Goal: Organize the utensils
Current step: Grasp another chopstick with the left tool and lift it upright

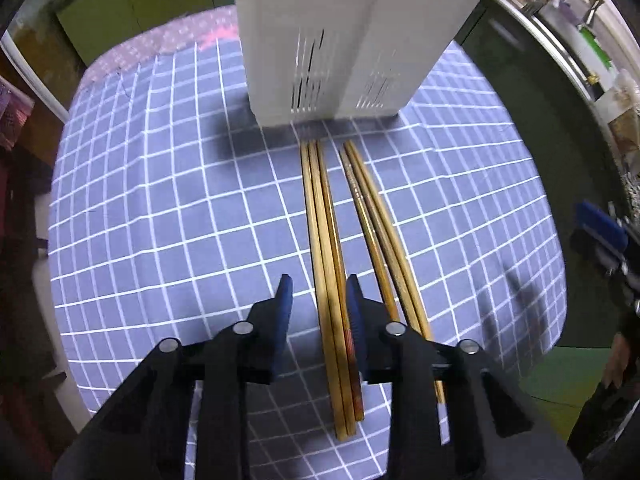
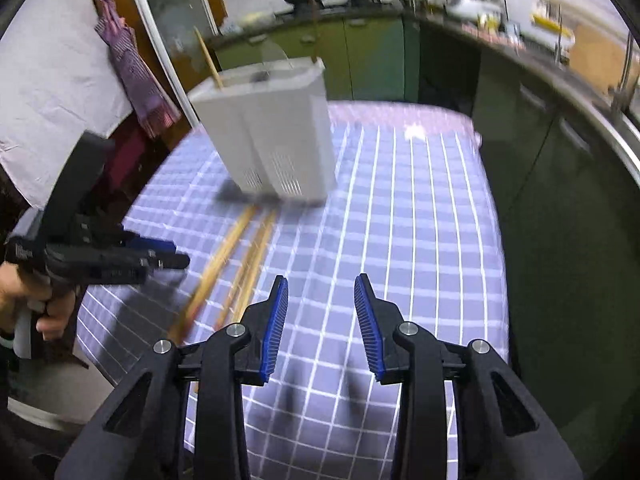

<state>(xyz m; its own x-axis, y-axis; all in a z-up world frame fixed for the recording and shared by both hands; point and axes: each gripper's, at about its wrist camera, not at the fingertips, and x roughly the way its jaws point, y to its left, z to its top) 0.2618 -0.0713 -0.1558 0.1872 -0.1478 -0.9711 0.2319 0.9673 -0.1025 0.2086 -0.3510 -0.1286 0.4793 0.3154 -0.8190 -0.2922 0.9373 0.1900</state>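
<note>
Several wooden chopsticks lie on the blue checked tablecloth in two bundles, a left bundle [image 1: 326, 264] and a right bundle [image 1: 376, 232], pointing at a white slotted utensil holder [image 1: 344, 40]. My left gripper [image 1: 318, 292] is open just above the cloth, its fingers on either side of the left bundle. In the right wrist view the holder [image 2: 276, 132] stands at the back with one chopstick [image 2: 208, 58] upright in it, and the lying chopsticks [image 2: 232, 256] show blurred. My right gripper [image 2: 321, 292] is open and empty above the cloth, to the right of the chopsticks.
The table's edges [image 2: 496, 240] drop off to the right and front. Green kitchen cabinets [image 2: 372, 56] and a counter with a sink [image 1: 568, 20] stand beyond. The left gripper and the hand holding it [image 2: 92, 248] show at the left of the right wrist view.
</note>
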